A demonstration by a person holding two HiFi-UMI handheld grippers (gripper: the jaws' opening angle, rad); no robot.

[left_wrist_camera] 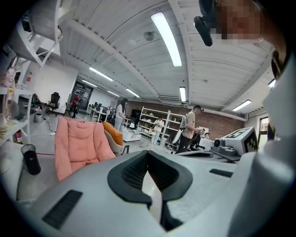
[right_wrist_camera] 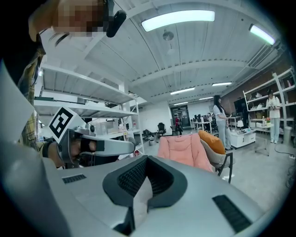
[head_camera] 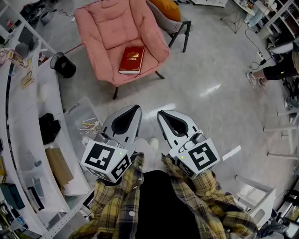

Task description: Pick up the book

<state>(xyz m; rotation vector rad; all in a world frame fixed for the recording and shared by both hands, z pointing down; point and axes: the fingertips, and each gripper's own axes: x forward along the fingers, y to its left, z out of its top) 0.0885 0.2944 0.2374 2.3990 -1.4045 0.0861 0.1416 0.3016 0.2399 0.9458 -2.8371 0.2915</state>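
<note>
A red book point(head_camera: 131, 59) lies flat on the seat of a pink padded chair point(head_camera: 119, 37), far ahead of both grippers. My left gripper point(head_camera: 135, 108) and right gripper point(head_camera: 162, 113) are held side by side close to my body, over the floor, pointing toward the chair. Both have their jaws together with nothing between them. In the left gripper view the shut left gripper point(left_wrist_camera: 148, 153) points past the pink chair point(left_wrist_camera: 78, 143), which stands to its left. The right gripper view has the shut right gripper point(right_wrist_camera: 147, 159) below the chair point(right_wrist_camera: 182, 148). The book is hidden in both gripper views.
A black bin point(head_camera: 64, 66) stands left of the chair. A clear plastic box point(head_camera: 86, 126) of small items sits by white shelving point(head_camera: 23, 140) along the left. A grey chair with an orange cushion point(head_camera: 170, 9) is behind. A person point(head_camera: 280, 70) sits at right.
</note>
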